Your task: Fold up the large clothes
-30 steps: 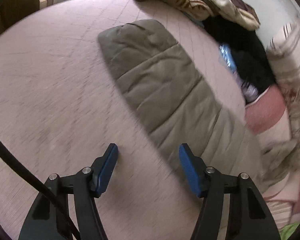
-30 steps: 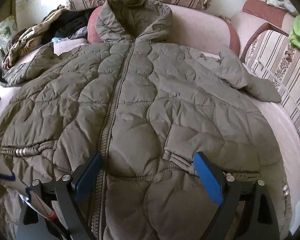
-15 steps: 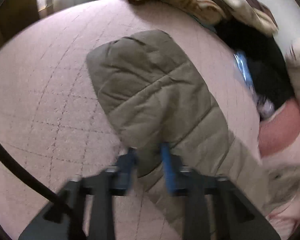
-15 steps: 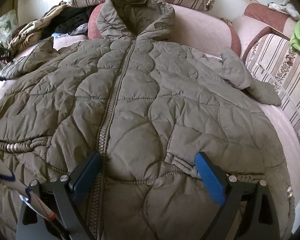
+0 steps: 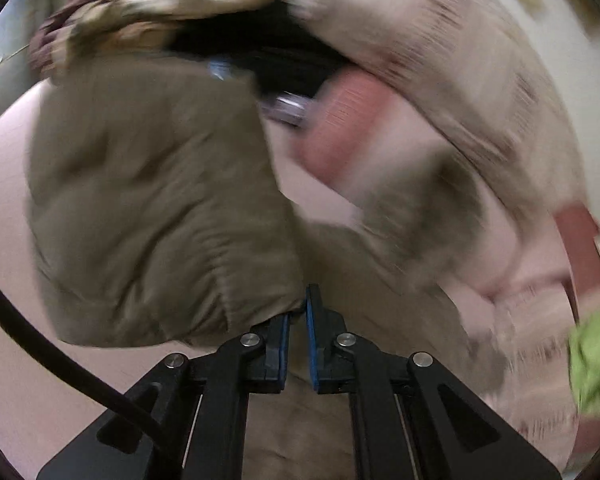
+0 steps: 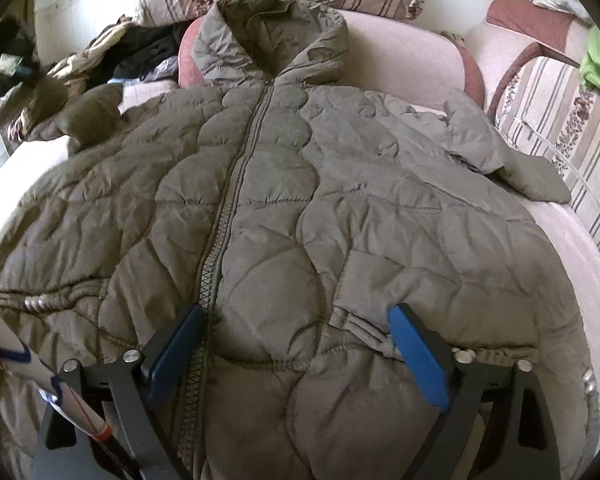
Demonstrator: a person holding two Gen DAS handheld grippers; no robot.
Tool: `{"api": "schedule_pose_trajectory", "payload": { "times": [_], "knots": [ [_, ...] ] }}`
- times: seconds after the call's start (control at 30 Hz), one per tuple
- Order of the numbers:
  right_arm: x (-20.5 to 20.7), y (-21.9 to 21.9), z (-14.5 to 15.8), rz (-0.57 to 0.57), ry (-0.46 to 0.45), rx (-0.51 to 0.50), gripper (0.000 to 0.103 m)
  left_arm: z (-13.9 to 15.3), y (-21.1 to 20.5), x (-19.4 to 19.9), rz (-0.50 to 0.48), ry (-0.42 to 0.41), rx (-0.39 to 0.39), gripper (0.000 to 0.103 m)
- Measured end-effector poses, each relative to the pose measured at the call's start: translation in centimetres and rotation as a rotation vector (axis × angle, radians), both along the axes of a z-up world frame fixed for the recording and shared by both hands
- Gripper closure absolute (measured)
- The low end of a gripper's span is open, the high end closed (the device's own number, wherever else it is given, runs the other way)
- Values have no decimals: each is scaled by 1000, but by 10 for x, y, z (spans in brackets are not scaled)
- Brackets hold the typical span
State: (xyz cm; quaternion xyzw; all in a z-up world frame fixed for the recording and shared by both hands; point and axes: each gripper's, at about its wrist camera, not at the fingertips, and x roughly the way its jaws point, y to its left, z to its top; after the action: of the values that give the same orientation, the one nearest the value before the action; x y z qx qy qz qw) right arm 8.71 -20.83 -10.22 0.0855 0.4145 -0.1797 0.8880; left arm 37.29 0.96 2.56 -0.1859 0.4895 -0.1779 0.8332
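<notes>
Blur smears the left wrist view: left gripper (image 5: 303,312) pinches the olive jacket's sleeve (image 5: 152,216), which bulges toward ten o'clock. Right wrist view: jacket (image 6: 300,208) spread over the pink bed (image 6: 572,248); right gripper (image 6: 296,344), jaws wide but closing, hovers at six o'clock.

Clothes pile (image 6: 100,60) crowds left; right sleeve (image 6: 512,160) seemingly reachable.

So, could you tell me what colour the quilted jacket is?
Olive-brown, clearest in the right wrist view: jacket.
</notes>
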Motion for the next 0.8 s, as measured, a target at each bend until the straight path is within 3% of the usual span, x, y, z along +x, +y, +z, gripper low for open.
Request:
{"api": "schedule_pose_trajectory", "payload": {
  "times": [0.17, 0.27, 0.33, 0.43, 0.53, 0.6, 0.8],
  "knots": [
    [-31, -20, 19, -77, -26, 77, 12, -21, -95, -50, -190, 31, 29, 95],
    [-54, -40, 25, -136, -10, 69, 12, -39, -130, -80, -219, 56, 111, 84],
    [-67, -52, 31, -161, -13, 58, 12, -44, -138, -106, -243, 46, 143, 70],
    [-81, -67, 41, -183, -23, 34, 12, -39, -125, -146, -247, -9, 189, 50],
    [-83, -77, 45, -184, -29, 47, 11, -36, -100, -193, -216, -78, 283, 36],
    [-75, -82, 48, -167, -33, 97, 11, -39, -79, -216, -168, -87, 333, 34],
    [-32, -103, 39, -155, -52, 244, 11, -68, -31, -270, -43, -50, 348, 34]
  ]
}}
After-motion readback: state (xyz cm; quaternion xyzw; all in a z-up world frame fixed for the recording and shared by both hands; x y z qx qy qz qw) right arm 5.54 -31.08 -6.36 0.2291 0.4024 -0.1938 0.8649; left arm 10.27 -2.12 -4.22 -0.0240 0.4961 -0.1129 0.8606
